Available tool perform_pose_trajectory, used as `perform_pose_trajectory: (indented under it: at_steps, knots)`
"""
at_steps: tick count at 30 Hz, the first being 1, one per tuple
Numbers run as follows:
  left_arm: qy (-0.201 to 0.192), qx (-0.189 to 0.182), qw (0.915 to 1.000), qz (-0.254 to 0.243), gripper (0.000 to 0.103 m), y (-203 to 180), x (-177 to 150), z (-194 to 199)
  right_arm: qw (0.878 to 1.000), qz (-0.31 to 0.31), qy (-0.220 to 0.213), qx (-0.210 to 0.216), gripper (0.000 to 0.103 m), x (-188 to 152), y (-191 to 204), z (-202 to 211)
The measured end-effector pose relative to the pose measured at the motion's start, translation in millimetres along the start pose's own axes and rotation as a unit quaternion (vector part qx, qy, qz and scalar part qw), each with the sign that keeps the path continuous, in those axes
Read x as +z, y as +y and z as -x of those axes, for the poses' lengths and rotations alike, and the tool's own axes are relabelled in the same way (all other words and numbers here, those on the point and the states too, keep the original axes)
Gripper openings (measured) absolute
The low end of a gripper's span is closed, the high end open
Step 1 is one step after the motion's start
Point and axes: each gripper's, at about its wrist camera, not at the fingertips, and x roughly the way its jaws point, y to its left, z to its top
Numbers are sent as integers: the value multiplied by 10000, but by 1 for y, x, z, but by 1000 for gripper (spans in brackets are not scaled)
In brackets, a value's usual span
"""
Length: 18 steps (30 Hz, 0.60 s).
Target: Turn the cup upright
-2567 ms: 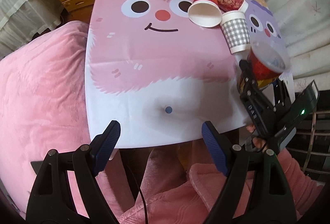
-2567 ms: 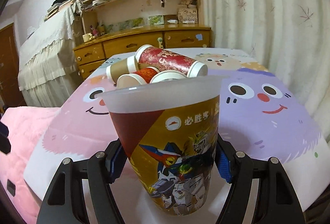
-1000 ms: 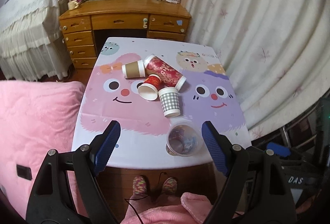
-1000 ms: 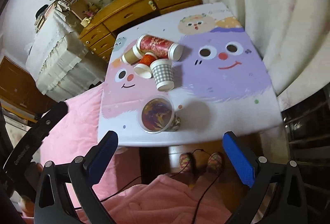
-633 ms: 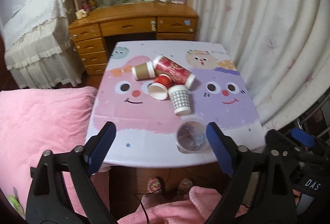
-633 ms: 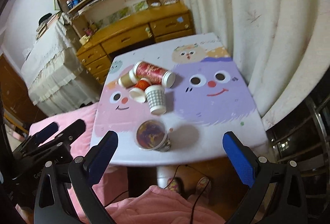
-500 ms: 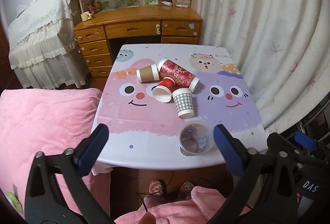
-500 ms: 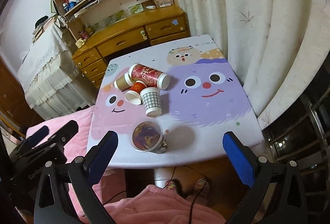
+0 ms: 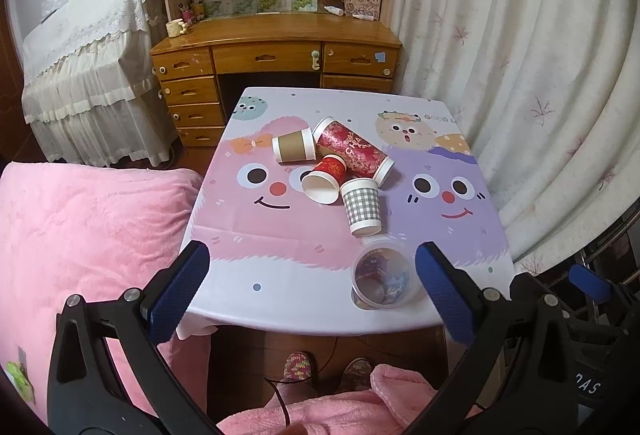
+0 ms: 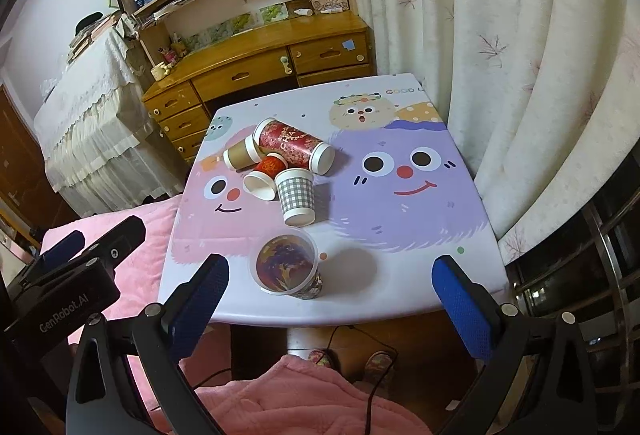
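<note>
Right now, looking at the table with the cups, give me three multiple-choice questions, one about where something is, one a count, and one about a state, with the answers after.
1. Where does the clear plastic cup stand?
A. near the table's front edge
B. at the far edge by the desk
C. on the pink blanket

2. How many paper cups lie on their sides in the cluster?
A. two
B. four
C. six

3. How are both grippers?
A. shut on a cup
B. open and empty
C. one open, one shut

Answers: 1 A, it stands upright at the table's near edge. 2 B: brown cup, tall red cup, small red cup, checked cup. 3 B, the left gripper and right gripper both show wide jaws holding nothing.
</note>
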Motion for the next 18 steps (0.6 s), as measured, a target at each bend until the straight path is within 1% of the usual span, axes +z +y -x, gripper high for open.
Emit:
perform_pose_trajectory:
  at_steps: [5,18]
  knots:
    - [48,-39,10000,-21,102,1,2,-5,10000,52,-45,-3,103,5,4,-4]
    - [74,-28,9999,-113,102,2,2,-13,9999,94,16,37,103,10,6,-9]
